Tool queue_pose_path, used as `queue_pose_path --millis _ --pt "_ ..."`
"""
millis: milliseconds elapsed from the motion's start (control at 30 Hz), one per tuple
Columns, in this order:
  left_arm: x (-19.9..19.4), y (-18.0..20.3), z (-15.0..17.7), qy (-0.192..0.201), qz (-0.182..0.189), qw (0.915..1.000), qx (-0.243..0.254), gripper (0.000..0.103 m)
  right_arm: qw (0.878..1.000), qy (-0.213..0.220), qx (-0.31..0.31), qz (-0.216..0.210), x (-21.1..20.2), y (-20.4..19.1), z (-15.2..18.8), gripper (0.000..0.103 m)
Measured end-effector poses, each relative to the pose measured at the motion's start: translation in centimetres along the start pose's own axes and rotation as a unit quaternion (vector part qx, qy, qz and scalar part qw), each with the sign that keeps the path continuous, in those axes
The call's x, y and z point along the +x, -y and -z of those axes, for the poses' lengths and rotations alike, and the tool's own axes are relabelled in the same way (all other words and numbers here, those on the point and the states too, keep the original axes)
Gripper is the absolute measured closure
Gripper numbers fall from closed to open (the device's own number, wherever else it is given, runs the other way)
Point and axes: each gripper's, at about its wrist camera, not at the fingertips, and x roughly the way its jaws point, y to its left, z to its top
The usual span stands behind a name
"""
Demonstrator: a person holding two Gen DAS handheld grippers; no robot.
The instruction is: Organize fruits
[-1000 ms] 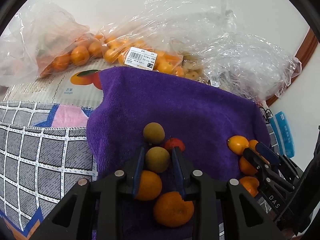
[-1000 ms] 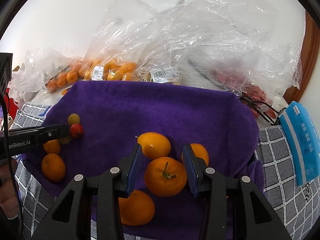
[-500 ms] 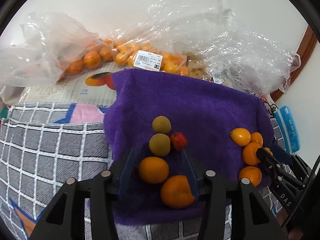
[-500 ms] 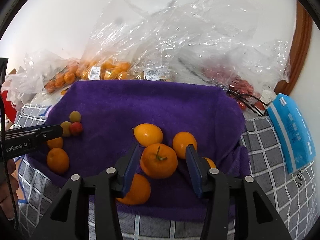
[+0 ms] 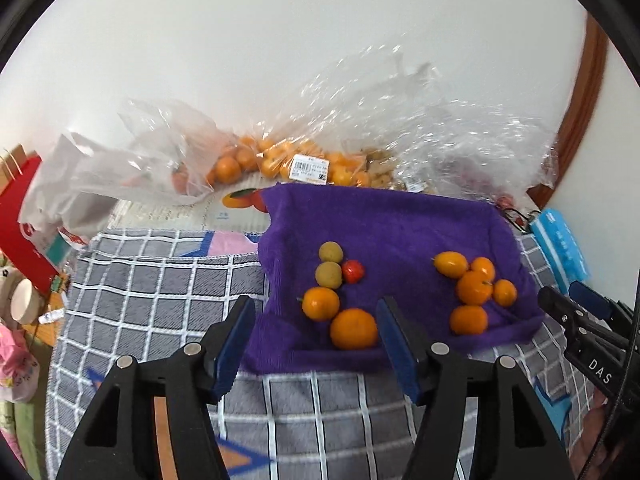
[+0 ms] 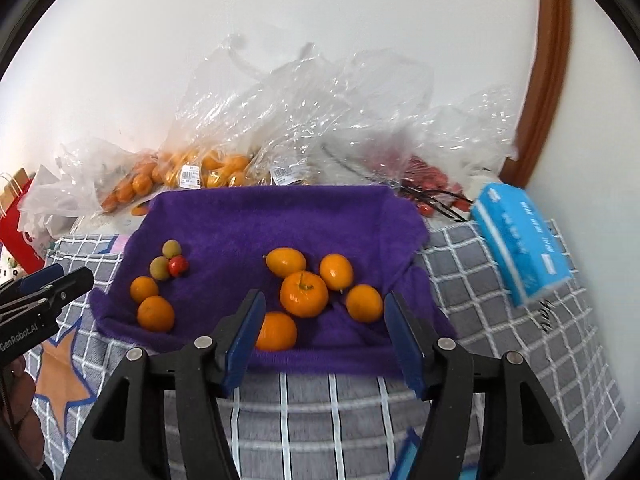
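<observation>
A purple towel lies on a grey checked cloth. On its left sit two oranges, two greenish-brown round fruits and a small red fruit. On its right is a cluster of several oranges. My left gripper is open and empty, above the towel's near edge in front of the left group. My right gripper is open and empty, in front of the right cluster. Each gripper shows at the edge of the other's view.
Clear plastic bags holding oranges and red fruit are piled along the white wall behind the towel. A blue tissue pack lies at the right. A red paper bag stands at the left. The grey checked cloth surrounds the towel.
Both grippers have pulled back and up from the fruit and opened wider. The greenish fruit and the stemmed orange that sat between the fingers now lie free on the towel.
</observation>
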Motion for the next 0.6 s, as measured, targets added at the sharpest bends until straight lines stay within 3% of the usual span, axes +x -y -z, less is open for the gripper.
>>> queue_pose_path --millis 100,333,600 --pt "-2.8 0.8 0.9 0.015 0.001 0.9999 0.007 0.040 1.000 0.006 0.005 0.012 -2.6 0.3 0.8 0.041" --pt "-8.8 2.3 3.5 0.053 -0.005 0.9986 0.007 0.025 0.999 0.034 0.013 0.005 -8.4 1.2 3.6 0.014" --pt "-14.0 3.1 6.5 0.084 -0.005 0.9964 0.007 0.020 0.998 0.060 0.027 0.025 -13.8 2.3 6.8 0.001"
